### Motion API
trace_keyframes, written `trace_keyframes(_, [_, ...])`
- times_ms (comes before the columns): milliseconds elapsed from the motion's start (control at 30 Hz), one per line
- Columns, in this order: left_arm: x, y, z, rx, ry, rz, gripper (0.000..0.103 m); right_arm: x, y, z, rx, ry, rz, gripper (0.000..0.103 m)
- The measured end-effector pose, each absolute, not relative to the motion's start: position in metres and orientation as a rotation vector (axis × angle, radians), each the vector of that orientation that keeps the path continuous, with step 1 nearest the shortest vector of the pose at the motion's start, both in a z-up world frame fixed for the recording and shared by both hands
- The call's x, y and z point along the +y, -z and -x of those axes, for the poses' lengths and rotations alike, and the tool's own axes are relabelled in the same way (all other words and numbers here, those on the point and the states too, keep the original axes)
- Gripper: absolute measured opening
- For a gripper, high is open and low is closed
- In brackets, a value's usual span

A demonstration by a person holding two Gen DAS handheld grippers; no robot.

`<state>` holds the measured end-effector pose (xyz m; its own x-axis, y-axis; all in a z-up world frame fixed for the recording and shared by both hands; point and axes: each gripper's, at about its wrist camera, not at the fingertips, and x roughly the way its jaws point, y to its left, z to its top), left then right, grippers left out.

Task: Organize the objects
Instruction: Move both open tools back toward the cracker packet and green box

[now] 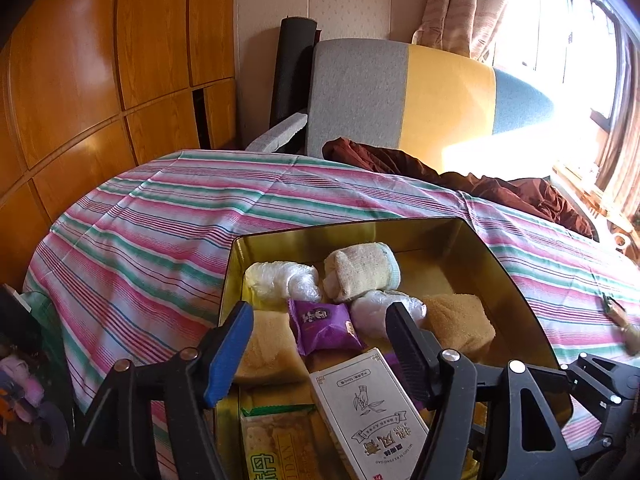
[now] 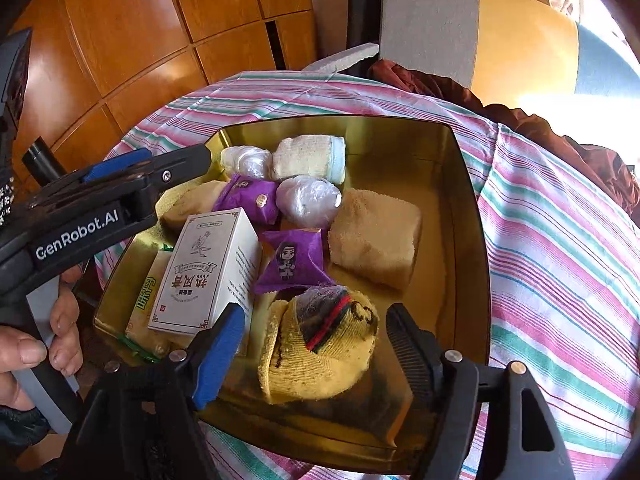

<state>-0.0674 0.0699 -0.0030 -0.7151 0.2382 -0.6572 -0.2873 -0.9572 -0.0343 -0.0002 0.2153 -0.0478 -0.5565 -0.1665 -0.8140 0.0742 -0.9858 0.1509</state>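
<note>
Currently the gold tin (image 2: pixel 468 200) sits on the striped bedsheet (image 2: pixel 560 240), packed with items. Yellow rolled sock (image 2: pixel 320 352) lies in the tin's near end, between the right gripper (image 2: pixel 316 344) fingers; jaws spread, pads clear of it. White box (image 2: pixel 208 268) leans on a green-and-yellow snack pack (image 2: pixel 150 300) at the tin's left side. Left gripper (image 1: pixel 320 340) hovers over the box and a purple packet (image 1: pixel 324 326), jaws apart, nothing pinched. Second purple packet (image 2: pixel 292 260) lies next to a tan towel (image 2: pixel 376 236). Far end: cream sock roll (image 2: pixel 308 158) and two plastic-wrapped bundles (image 2: pixel 308 196). Person's hand (image 2: pixel 40 344) holds the left gripper's handle. Brown blanket (image 1: pixel 480 184) lies crumpled beyond, by a grey-yellow cushion (image 1: pixel 400 92).
</note>
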Motion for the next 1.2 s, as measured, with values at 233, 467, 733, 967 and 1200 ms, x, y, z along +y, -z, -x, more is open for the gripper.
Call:
trace_keyframes(233, [0.066,0.000,0.050,0.079,-2.673,1.005,0.075,0.228,0.030,-0.012,-0.188,2.714,-1.342,0.079])
trace_keyframes(467, [0.069,-0.002,0.036,0.082,-2.659,1.005,0.076,0.266,0.022,-0.023,-0.240,2.825,-1.374,0.081])
trace_keyframes(733, [0.087,-0.008,0.023,0.121,-2.612,0.972,0.079,0.334,0.029,-0.040,-0.342,2.939,-1.581,0.081])
trace_keyframes(967, [0.111,-0.013,0.015,0.172,-2.550,0.952,0.080,0.408,0.025,-0.071,-0.387,3.059,-1.724,0.081])
trace_keyframes(1200, [0.134,-0.017,0.009,0.218,-2.500,0.922,0.081,0.496,0.015,-0.114,-0.580,3.256,-1.769,0.081])
